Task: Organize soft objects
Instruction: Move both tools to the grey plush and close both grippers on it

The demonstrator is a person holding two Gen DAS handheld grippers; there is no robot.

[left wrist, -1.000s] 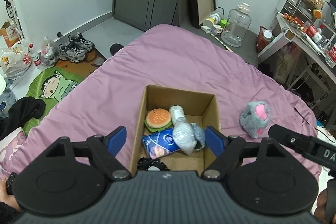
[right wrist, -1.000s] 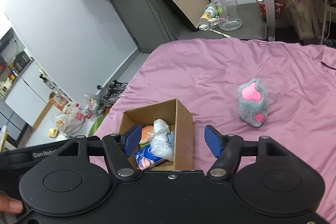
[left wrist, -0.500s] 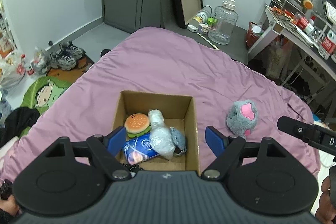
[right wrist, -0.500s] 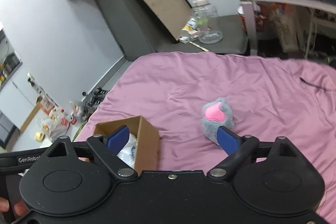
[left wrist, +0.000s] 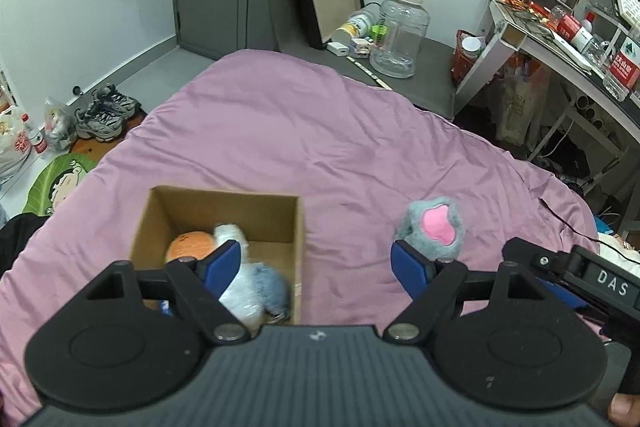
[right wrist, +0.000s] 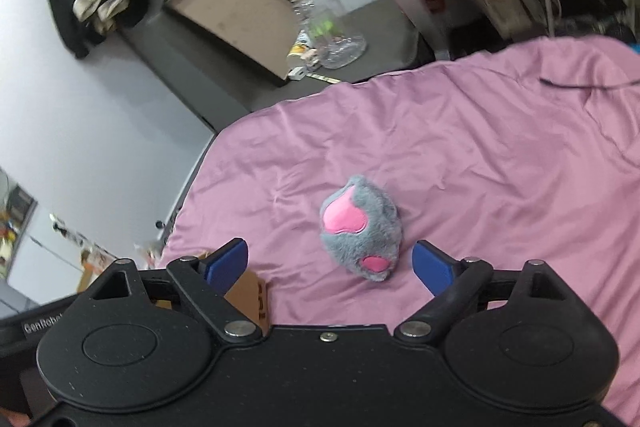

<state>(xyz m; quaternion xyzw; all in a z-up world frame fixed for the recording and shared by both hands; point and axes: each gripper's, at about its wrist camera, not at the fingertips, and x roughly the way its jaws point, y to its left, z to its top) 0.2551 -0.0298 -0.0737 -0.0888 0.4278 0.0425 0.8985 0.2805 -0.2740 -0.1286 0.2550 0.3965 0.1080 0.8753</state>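
On the pink bed (right wrist: 480, 155), just ahead of the right hand-held gripper (right wrist: 330, 263), lies the grey plush toy (right wrist: 360, 227), long axis sloping away leftward; jaws apart, closing slightly, nothing gripped, nearer than the left hand-held gripper (left wrist: 316, 263), also apart and empty

A grey plush paw (right wrist: 360, 227) with pink pads lies alone on the purple bedspread (left wrist: 280, 131), apart from an open cardboard box (left wrist: 298, 239). Inside the box sit an orange burger toy (left wrist: 188, 245), a white bundle (left wrist: 240, 291) and a grey-blue plush (left wrist: 272, 287), packed close together.
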